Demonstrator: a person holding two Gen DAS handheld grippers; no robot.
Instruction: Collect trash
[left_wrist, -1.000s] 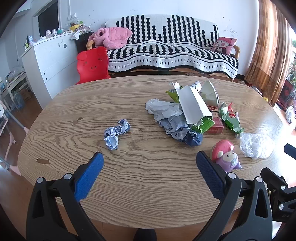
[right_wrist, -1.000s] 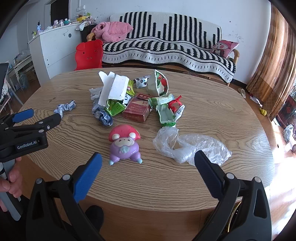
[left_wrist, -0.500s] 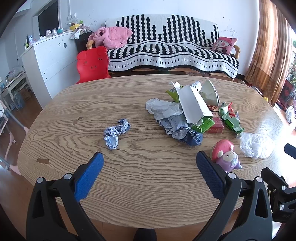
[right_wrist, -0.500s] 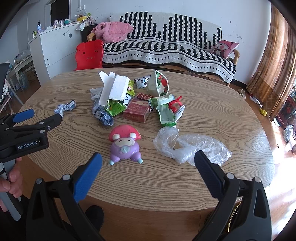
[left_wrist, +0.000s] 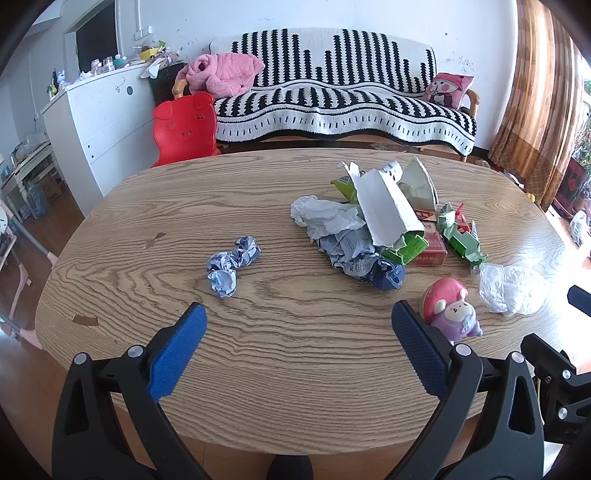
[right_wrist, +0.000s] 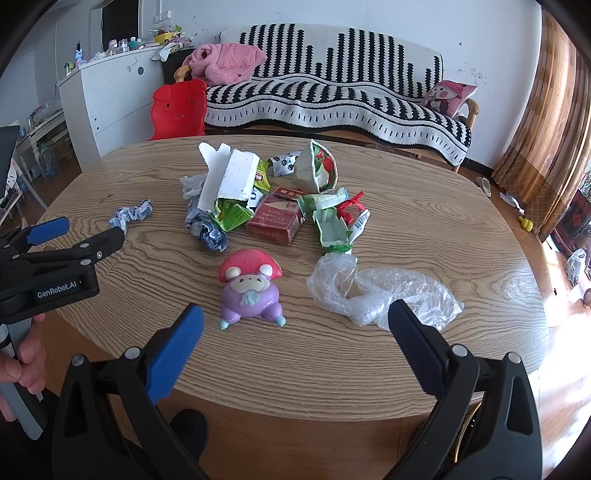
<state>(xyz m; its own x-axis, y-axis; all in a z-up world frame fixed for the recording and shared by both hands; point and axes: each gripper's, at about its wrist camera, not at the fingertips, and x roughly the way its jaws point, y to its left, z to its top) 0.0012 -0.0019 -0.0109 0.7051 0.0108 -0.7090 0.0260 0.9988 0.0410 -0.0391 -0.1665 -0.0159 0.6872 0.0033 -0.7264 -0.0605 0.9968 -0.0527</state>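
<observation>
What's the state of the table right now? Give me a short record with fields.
surface: oval wooden table
trash pile: torn white carton, red box, green wrappers, crumpled paper, heaped together mid-table
loose trash: blue crumpled paper apart on the left; clear plastic bag near the right gripper
not trash: mushroom toy, upright
left gripper: open, empty, over the near edge
right gripper: open, empty

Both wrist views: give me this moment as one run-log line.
left gripper: open, empty | right gripper: open, empty | trash pile: untouched on table | plastic bag: nearest right gripper | toy: upright
</observation>
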